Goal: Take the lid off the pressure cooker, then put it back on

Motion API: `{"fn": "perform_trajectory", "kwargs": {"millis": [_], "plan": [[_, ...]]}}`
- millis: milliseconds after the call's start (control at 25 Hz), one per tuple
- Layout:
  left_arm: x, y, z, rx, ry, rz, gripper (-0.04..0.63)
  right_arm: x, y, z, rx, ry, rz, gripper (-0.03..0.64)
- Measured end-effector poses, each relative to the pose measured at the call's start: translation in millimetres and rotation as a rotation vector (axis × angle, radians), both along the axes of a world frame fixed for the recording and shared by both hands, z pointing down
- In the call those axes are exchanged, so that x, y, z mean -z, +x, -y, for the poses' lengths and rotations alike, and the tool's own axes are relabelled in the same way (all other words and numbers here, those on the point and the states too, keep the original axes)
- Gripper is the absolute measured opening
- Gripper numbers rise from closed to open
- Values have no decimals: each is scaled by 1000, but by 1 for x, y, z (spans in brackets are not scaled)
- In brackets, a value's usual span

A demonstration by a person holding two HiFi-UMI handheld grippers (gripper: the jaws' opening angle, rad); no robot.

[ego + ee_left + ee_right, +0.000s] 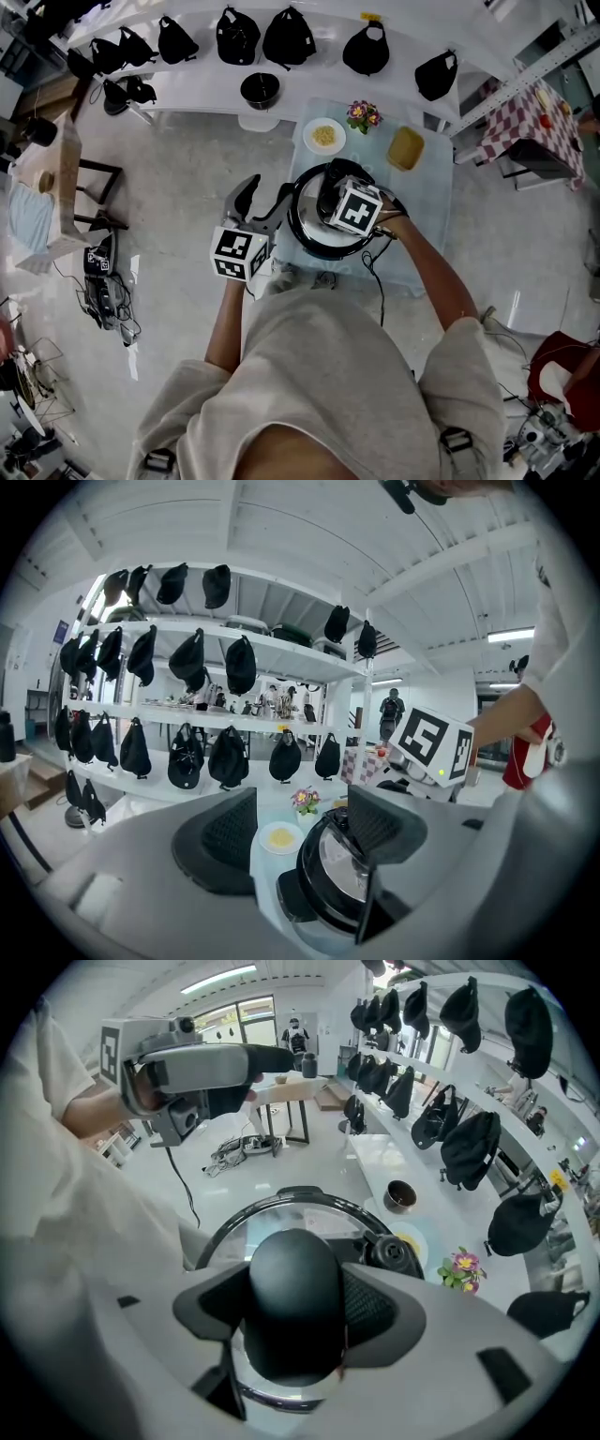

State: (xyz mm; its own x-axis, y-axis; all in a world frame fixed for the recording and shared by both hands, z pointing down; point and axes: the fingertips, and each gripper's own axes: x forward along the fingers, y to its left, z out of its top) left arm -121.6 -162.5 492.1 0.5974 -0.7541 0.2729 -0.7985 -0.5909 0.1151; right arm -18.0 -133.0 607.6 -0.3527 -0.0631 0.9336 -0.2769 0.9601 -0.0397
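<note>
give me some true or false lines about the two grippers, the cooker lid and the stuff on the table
1. The right gripper is shut on the black knob of the lid. True.
2. The left gripper grips the cooker's side. False: its jaws stand apart with nothing between them.
3. A plate of yellow food sits on the table beyond the cooker. True.
4. The flowers lie on the floor. False: they stand on the table beside the plate.

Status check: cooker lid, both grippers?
Right gripper shut on lid knob. Left gripper open, empty, beside pressure cooker. Lid looks seated. Nothing blocking.
</note>
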Motion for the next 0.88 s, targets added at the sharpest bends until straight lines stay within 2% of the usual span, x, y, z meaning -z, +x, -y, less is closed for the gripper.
{"fn": "perform_trajectory", "kwargs": {"millis": [360, 560, 760, 880], "plan": [[0, 5, -3, -20, 3, 14, 291, 10, 13, -11, -54, 64, 12, 307], [1, 9, -6, -36, 6, 12, 291, 21, 15, -12, -100, 96, 51, 307], [2, 13, -5, -46, 7, 9, 291, 35, 22, -7, -218, 118, 166, 307], [1, 15, -4, -50, 9, 12, 291, 46, 29, -3, -300, 166, 247, 307]]}}
